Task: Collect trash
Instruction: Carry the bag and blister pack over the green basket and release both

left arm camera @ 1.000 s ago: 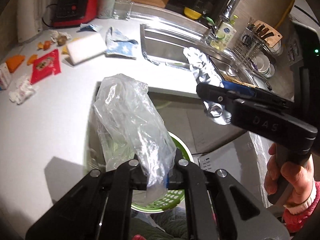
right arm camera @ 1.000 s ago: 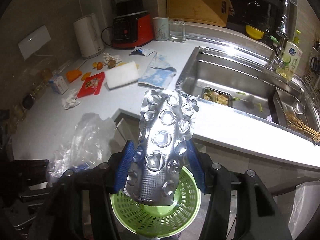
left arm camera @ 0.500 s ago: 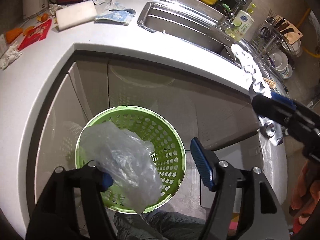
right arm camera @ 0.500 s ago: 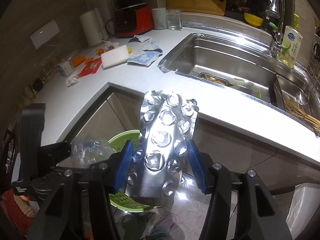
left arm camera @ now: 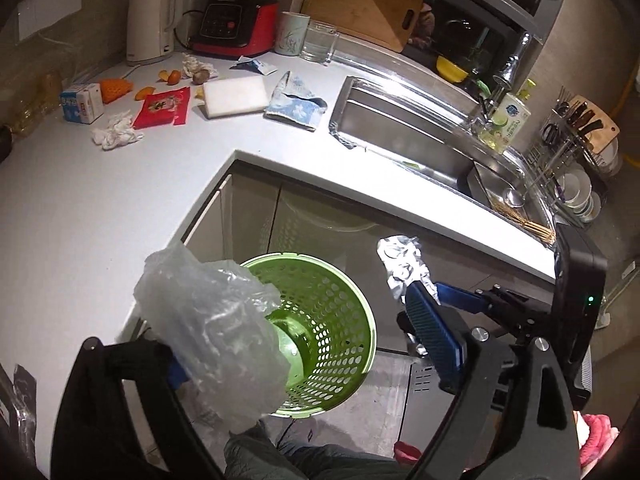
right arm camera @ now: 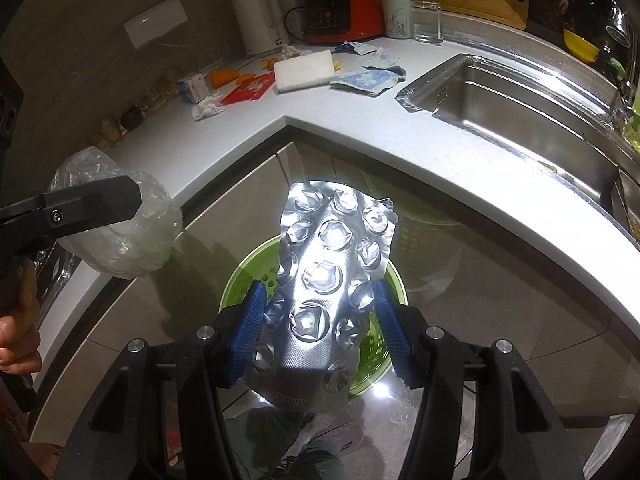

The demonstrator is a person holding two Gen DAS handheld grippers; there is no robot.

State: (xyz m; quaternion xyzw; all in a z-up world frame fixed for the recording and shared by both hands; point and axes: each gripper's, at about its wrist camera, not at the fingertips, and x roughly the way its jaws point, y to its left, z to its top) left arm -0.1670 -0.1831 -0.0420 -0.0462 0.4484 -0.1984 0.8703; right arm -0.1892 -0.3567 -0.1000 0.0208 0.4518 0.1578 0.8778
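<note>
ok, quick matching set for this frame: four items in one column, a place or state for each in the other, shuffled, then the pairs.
Items
1. clear plastic bag
2. foil blister sheet
3. green basket
4. red packet

Places or states
A. on the floor in front of the cabinets
B. lying flat on the counter
C. clinging to one pad of the left gripper, whose jaws are opening
D. clamped between the right gripper's blue pads

Pairs: 1-C, 2-D, 3-A, 4-B
</note>
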